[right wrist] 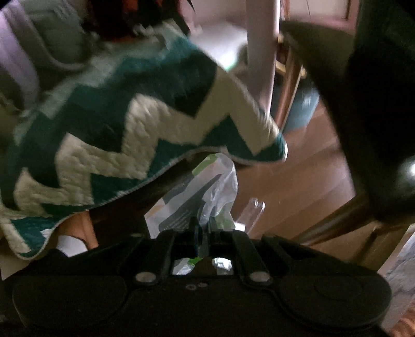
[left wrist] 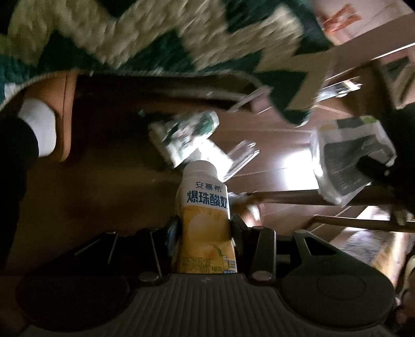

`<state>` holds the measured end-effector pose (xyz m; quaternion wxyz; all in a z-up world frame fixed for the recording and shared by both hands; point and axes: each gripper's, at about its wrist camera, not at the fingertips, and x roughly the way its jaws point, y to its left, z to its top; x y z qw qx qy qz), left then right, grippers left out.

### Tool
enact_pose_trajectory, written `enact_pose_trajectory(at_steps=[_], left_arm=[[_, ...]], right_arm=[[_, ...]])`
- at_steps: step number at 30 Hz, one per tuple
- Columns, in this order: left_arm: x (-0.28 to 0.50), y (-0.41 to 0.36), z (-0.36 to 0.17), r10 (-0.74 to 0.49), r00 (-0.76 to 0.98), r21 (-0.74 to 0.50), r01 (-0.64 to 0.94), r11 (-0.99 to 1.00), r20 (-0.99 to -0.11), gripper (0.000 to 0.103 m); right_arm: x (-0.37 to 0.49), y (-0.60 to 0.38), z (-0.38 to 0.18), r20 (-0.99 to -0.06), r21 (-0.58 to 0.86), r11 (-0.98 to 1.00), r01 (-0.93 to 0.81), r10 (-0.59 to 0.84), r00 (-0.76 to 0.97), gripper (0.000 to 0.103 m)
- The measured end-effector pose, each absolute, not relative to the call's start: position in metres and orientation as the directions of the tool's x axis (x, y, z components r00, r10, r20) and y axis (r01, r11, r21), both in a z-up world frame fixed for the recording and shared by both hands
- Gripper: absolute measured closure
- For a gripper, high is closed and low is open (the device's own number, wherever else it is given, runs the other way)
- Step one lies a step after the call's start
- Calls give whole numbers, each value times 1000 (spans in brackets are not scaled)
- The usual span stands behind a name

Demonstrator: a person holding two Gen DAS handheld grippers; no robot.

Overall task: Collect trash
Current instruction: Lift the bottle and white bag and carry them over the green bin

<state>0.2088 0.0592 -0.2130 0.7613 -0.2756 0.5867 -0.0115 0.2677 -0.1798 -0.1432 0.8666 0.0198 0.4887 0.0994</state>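
My left gripper is shut on a yellow and white yogurt bottle with Chinese lettering, held above the wooden floor. Beyond it lie a crumpled green and white wrapper and a clear plastic piece. My right gripper is shut on a crinkled plastic bag with grey and green print. The same bag shows at the right of the left wrist view, with the dark right gripper on it. A clear plastic piece lies on the floor just past the bag.
A green and white zigzag blanket hangs over the sofa edge. A foot in a white sock and orange slipper stands at the left. Cardboard boxes stand at the far right. Wooden chair legs and a white post stand nearby.
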Motion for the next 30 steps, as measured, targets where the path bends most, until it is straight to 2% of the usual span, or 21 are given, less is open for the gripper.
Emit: enact_pose_trajectory(at_steps=[10,18,25,30], left_arm=[[209,22,-89,-366,512,-503,-156,850,-777,62],[228,-26,14,-436,626,-568,-13,823,-647,62],[256,-87,118,-497,698,-572,152,806,-515,62],[276,-143,186,-539,721,-538,272,798,-435,62]], right_arm=[[227,-231,-35,-704,91,970,-227,224,674,98],[220,-277,57,-574,15,969,-248,212,791,99],[228,-332,133,-441,-35,984,-175,142,886,99],[244,-382,172,-393,-50,996,-68,43,918,99]])
